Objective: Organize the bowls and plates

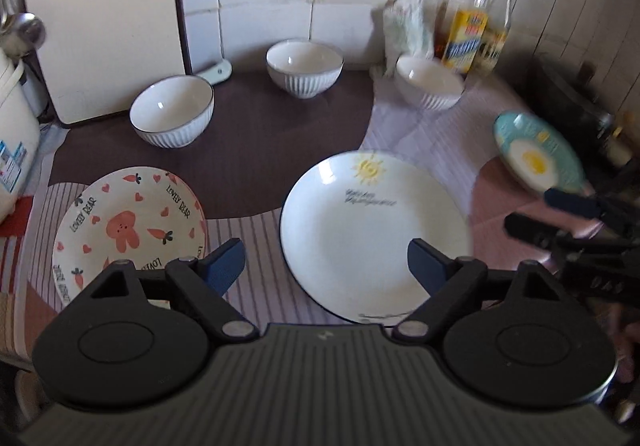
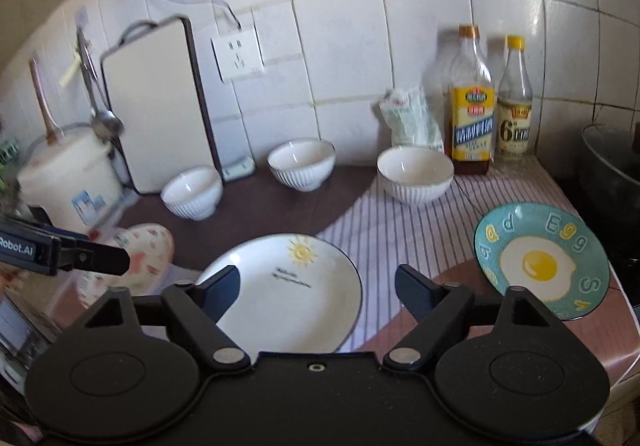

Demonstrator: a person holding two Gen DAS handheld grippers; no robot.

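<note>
Left wrist view: left gripper [image 1: 326, 260] jaws spread, holding nothing. Just ahead on the bench [image 1: 248, 165], white sun plate [image 1: 374, 234]; off the left jaw, pink bear plate [image 1: 128, 230].

Right wrist view: right gripper [image 2: 318, 286] jaws spread, empty. Off the right jaw, teal egg plate [image 2: 540, 258]; three white ribbed bowls [image 2: 414, 173] beyond.

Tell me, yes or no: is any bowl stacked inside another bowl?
No: the three white ribbed bowls stand apart on the counter, each empty.
</note>
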